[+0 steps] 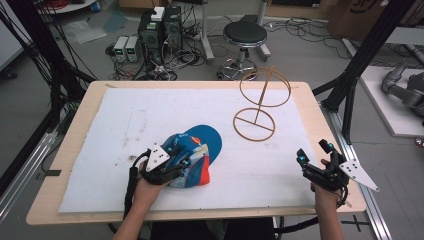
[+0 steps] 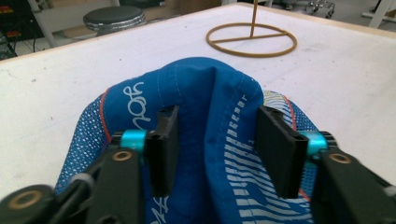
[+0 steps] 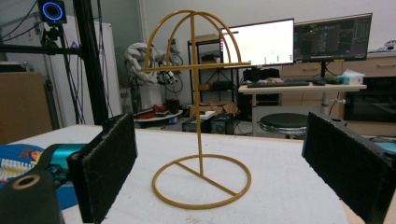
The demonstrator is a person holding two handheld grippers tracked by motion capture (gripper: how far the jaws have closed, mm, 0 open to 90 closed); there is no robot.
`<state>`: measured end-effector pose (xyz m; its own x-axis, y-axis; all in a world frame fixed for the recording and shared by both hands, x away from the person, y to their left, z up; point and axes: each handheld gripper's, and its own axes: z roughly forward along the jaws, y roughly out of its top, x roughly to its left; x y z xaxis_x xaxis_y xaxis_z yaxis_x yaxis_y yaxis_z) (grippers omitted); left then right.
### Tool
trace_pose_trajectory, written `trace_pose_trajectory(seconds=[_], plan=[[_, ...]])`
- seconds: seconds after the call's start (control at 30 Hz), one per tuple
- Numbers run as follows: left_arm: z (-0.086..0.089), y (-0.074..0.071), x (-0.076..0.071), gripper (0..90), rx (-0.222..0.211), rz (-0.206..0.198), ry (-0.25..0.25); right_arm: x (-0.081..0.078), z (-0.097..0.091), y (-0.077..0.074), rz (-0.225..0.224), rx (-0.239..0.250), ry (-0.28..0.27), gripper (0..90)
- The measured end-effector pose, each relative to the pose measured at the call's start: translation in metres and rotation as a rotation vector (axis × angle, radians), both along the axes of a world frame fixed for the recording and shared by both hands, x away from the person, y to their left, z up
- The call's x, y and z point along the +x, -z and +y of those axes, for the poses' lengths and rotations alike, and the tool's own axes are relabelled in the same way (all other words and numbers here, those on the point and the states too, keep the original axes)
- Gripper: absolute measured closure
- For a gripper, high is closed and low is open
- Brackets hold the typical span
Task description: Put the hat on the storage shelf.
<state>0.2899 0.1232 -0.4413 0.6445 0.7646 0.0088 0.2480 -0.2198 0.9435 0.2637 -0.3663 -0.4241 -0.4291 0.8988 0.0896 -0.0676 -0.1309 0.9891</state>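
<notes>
Here, left gripper point(image 2: 217, 149) pinches soft blue fabric cap point(image 2: 205, 93); right gripper point(image 3: 238, 172) wide open, empty.

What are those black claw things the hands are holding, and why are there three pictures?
A person holds a tool with two black jaws in each hand. One picture comes from a camera above the table; the other two come from small cameras riding on each tool, looking along its jaws. On the white mat lie a blue cap and a golden wire stand with a round base and a dome on top, shaped to carry a cap. The left gripper has its jaws around a bunched fold of the cap; whether the pads pinch it yet is hard to tell. The right gripper waits with jaws wide open and nothing between them, facing the stand.
</notes>
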Motion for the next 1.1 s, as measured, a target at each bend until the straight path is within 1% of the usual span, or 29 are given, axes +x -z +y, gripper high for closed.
trace_pose_trajectory(seconds=[0.03,0.1,0.13,0.17,0.2,0.23,0.27,0.3,0.37,0.43,0.5,0.57,0.6,0.73,0.8,0.9,1.0,1.1], plan=[[0.000,0.000,0.000,56.0,0.002,0.001,0.002,0.000,0.000,0.000,0.001,0.000,0.001,10.0],[-0.001,0.000,0.001,61.2,0.007,0.009,-0.010,0.000,0.000,0.000,0.003,0.004,0.000,10.0],[-0.001,0.001,0.001,61.2,0.009,0.013,-0.008,0.000,0.000,0.000,0.003,0.004,0.000,10.0],[-0.002,0.001,0.001,63.3,0.014,0.012,-0.018,0.000,0.000,0.000,0.003,0.006,0.000,10.0],[-0.002,0.001,0.000,69.7,0.013,0.014,-0.013,0.000,0.000,0.000,0.007,0.010,-0.002,10.0],[-0.002,0.001,0.000,73.1,0.012,0.010,-0.010,0.000,0.000,0.000,0.006,0.009,-0.002,10.0],[-0.002,0.000,0.000,73.1,0.015,0.006,-0.007,0.000,0.000,0.000,0.006,0.009,-0.002,10.0],[-0.002,0.000,-0.001,82.6,0.014,0.000,-0.003,0.000,0.000,0.000,0.000,0.007,-0.002,10.0],[-0.002,-0.002,-0.002,88.0,0.007,-0.009,0.000,0.000,0.000,0.000,0.002,0.010,-0.004,10.0],[-0.001,-0.003,-0.002,88.7,0.006,-0.011,0.007,0.000,0.000,0.000,0.005,0.012,-0.004,10.0],[-0.001,-0.003,-0.002,88.9,-0.006,-0.016,0.014,0.000,0.000,0.000,0.004,0.009,-0.003,10.0],[-0.001,-0.004,-0.003,89.1,-0.006,-0.018,0.013,0.000,0.000,0.000,0.007,0.012,-0.004,10.0],[-0.002,-0.005,-0.003,89.1,-0.010,-0.025,0.014,0.000,0.000,0.000,0.001,0.010,-0.004,10.0],[-0.003,-0.008,-0.004,89.2,-0.023,-0.053,0.016,0.000,0.000,0.000,0.001,0.007,-0.003,10.0],[-0.004,-0.010,-0.004,89.2,-0.038,-0.064,0.017,0.000,0.000,0.000,0.002,0.008,-0.003,10.0],[-0.005,-0.013,-0.004,89.2,-0.043,-0.083,0.015,0.000,0.000,0.000,0.001,0.007,-0.004,10.0],[-0.008,-0.017,-0.003,89.3,-0.062,-0.096,0.016,0.000,0.001,0.001,0.008,0.008,-0.001,10.0],[-0.010,-0.021,-0.002,89.3,-0.083,-0.112,0.014,0.000,0.001,0.001,0.005,0.006,-0.003,10.0]])
